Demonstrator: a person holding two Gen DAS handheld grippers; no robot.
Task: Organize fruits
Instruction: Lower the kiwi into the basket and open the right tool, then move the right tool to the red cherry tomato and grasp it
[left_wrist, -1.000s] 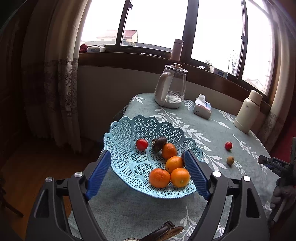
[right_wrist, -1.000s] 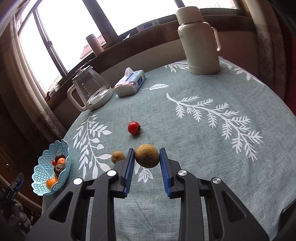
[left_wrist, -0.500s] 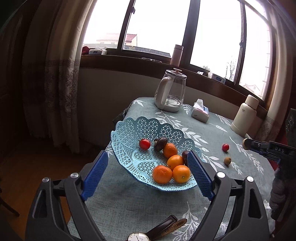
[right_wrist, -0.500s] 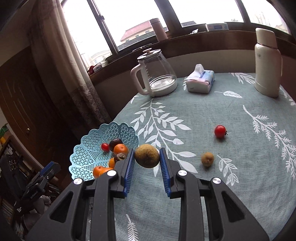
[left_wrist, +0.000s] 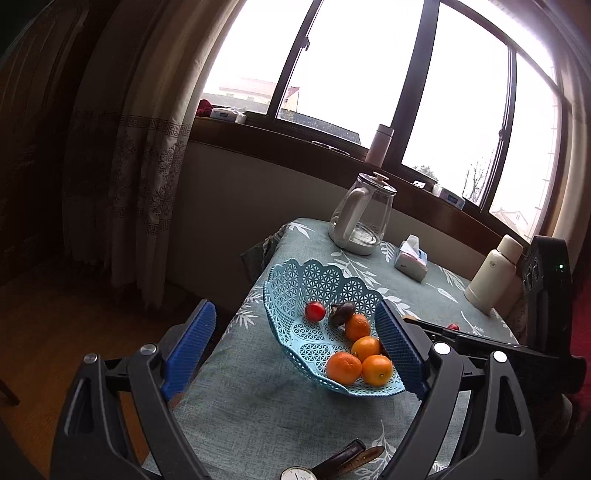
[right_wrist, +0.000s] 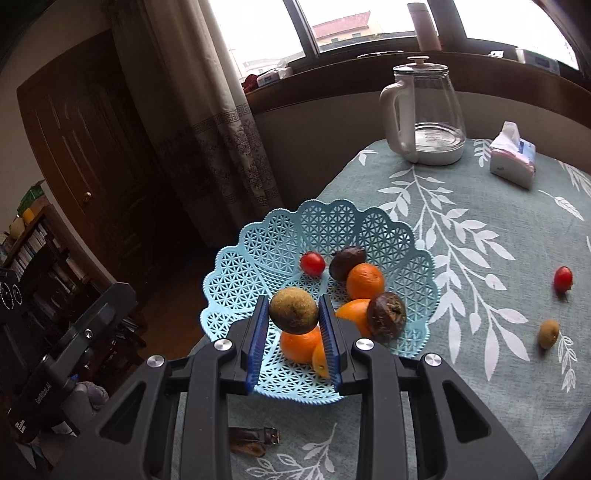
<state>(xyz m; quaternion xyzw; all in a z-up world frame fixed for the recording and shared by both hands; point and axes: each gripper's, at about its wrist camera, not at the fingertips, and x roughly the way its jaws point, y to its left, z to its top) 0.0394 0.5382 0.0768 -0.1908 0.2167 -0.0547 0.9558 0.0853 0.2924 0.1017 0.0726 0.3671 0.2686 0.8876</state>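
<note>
Right wrist view: my right gripper (right_wrist: 293, 319) is squeezed on the brown fruit (right_wrist: 294, 311), which a moment ago hung over bare table and now hangs over the blue basket (right_wrist: 258, 258) (time to let go, I think). Only this view shows two fruits left out: a red tomato (right_wrist: 563, 279) and a small brown fruit (right_wrist: 548, 333). Left wrist view shows my left gripper (left_wrist: 295, 354) wide apart, holding nothing.

Kettle (right_wrist: 424, 114): clear glass, white handle, standing at the desk's far edge.
Tissue pack (right_wrist: 512, 157): just right of the kettle.
White flask (left_wrist: 493, 273): upright near the window.
Wristwatch (left_wrist: 295, 472): lying on the desk's near edge.
Curtain (right_wrist: 218, 122): hanging left of the desk.
</note>
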